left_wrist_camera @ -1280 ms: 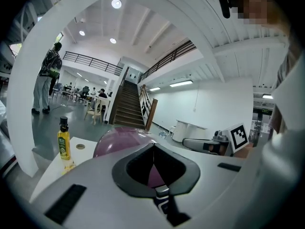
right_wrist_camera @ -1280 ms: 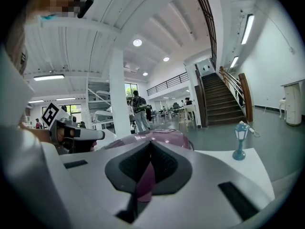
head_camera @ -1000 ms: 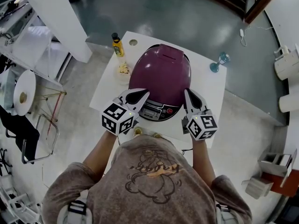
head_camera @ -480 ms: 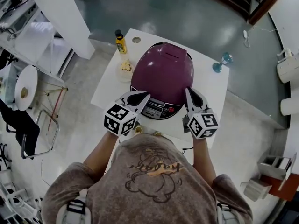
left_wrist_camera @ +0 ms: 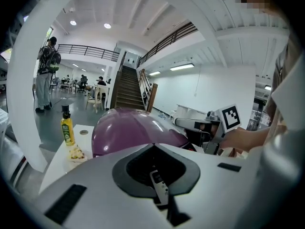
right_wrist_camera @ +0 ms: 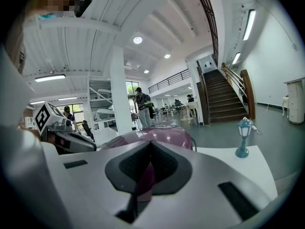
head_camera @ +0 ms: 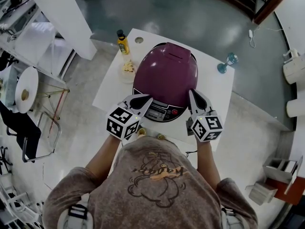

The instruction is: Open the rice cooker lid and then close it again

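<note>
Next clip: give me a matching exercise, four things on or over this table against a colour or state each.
Things:
1 rice cooker lid
2 bottle
3 small lamp
4 right gripper

Descriptions:
A yellow
B fingers together
C purple, closed
D blue-green

Pairs: 1-C; 2-A; 3-D; 4-B

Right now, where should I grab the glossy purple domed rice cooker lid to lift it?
Take the purple lid by its front lip, just above the silver control panel, coming from the person's side. The dome is smooth and offers no hold, and the hinge probably lies at the far side.
</note>
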Motion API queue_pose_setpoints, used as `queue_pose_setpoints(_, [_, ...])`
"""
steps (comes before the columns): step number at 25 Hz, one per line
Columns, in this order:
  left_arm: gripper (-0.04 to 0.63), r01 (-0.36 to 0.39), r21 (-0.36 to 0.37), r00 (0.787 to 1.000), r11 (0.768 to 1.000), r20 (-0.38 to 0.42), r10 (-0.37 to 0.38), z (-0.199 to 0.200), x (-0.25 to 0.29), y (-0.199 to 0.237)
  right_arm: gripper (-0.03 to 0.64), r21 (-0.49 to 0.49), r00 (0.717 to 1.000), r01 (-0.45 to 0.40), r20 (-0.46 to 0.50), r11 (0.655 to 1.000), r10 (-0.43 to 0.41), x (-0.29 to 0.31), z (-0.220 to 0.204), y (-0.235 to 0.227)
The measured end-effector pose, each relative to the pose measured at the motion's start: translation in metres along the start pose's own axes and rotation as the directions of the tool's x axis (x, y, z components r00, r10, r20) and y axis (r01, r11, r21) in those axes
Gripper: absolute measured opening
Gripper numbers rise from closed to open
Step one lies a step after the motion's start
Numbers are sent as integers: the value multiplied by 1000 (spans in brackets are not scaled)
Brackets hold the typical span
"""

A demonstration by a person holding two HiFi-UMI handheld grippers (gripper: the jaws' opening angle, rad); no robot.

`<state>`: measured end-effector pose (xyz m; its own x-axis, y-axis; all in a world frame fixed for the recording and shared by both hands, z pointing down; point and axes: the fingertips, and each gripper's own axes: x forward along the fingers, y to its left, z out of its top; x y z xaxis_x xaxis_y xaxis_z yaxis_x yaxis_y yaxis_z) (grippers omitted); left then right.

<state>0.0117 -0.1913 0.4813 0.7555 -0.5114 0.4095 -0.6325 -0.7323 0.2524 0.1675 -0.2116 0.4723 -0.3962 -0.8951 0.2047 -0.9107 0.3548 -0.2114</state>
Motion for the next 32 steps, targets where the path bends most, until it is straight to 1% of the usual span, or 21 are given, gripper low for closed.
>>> queue_pose_setpoints(5, [20,5,15,1000,1000,-14,-5,-1,0,0,3,-1,1000,-1,-7,1000,1,0,-3,0])
queue_pose_setpoints(12, [20,3,-17,1000,1000,-24,-4,0,1,1,3,0,1000,-4,-19,1000,4,2,-6,0])
queue_pose_setpoints(22, [18,27,-35,999,999,-26,-28,-2,0,2,3,5,1000,-17,-24,1000,17,6,-11,1])
queue_pose_setpoints(26, [18,13,-17,1000,1000,-22,-14,-2,1,1,3,8,1000,-16,-22,1000,16,6,-11,1])
queue_pose_setpoints(32, [18,-21,24,1000,999,5,21,-2,0,0,3,4,1000,-12,-24,1000,13,6,-11,1])
